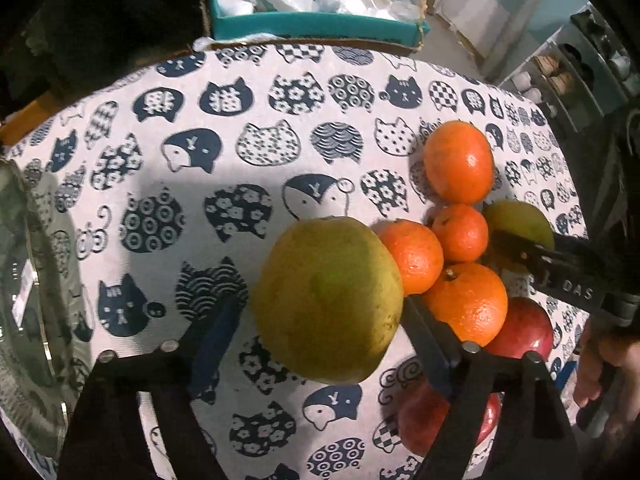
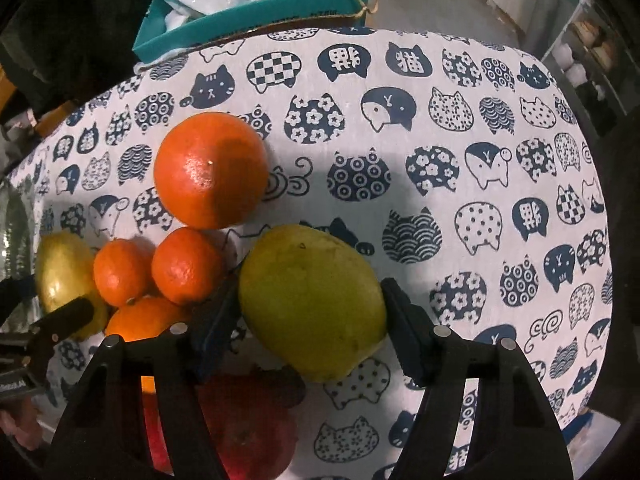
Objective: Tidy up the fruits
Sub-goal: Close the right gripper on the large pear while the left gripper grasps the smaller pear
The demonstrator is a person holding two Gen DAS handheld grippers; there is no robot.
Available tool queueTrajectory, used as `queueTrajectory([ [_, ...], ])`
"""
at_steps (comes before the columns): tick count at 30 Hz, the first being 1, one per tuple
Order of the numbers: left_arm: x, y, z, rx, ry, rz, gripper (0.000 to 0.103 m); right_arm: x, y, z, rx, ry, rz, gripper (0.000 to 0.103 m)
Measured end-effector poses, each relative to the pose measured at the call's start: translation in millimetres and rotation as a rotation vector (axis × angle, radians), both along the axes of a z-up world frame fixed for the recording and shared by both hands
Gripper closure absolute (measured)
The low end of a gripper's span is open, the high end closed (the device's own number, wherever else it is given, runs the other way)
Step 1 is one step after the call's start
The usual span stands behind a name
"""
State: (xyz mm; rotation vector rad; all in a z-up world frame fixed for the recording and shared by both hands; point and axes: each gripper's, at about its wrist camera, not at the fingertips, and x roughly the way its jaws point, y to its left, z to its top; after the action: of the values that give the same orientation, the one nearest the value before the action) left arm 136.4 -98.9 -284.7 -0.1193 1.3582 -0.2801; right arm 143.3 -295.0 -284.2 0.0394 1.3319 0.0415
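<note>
A large green-yellow fruit [image 1: 328,300] sits on the cat-print cloth between the fingers of my left gripper [image 1: 320,300]. The right finger lies against it and a thin gap shows at the left finger [image 1: 216,332], so that gripper is open. My right gripper [image 2: 312,282] is shut on a second green-yellow fruit [image 2: 312,300], with both pads on its sides. Between the two fruits lie a big orange [image 2: 212,170] and three smaller oranges [image 2: 186,266]. Red apples [image 1: 520,328] lie nearer me, partly hidden by the gripper frames.
A teal box [image 1: 316,24] full of plastic bags stands at the cloth's far edge. A clear, silvery dish [image 1: 24,280] sits at the left edge. Shelves [image 1: 560,76] stand off the table at the back right. A person's hand [image 1: 608,368] holds the right gripper.
</note>
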Motion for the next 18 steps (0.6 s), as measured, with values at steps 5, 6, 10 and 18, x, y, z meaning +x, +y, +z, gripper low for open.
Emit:
queueTrajectory([
  [5, -0.6, -4.6, 0.2, -0.008, 0.008, -0.011, 0.031, 9.3, 2.3, -5.6, -0.008, 0.008, -0.001, 0.032],
  [6, -1.0, -4.6, 0.4, -0.006, 0.006, -0.011, 0.031, 9.5, 0.1, -7.2, -0.008, 0.016, 0.000, 0.031],
  [10, -3.9, -5.7, 1.5, 0.027, -0.012, -0.018, 0.031, 5.8, -2.5, -12.3, 0.011, 0.040, -0.003, 0.031],
  [18, -8.8, 1.2, 6.9, 0.069, -0.042, -0.014, 0.031, 5.1, 3.3, -17.0, 0.002, 0.071, 0.011, 0.036],
])
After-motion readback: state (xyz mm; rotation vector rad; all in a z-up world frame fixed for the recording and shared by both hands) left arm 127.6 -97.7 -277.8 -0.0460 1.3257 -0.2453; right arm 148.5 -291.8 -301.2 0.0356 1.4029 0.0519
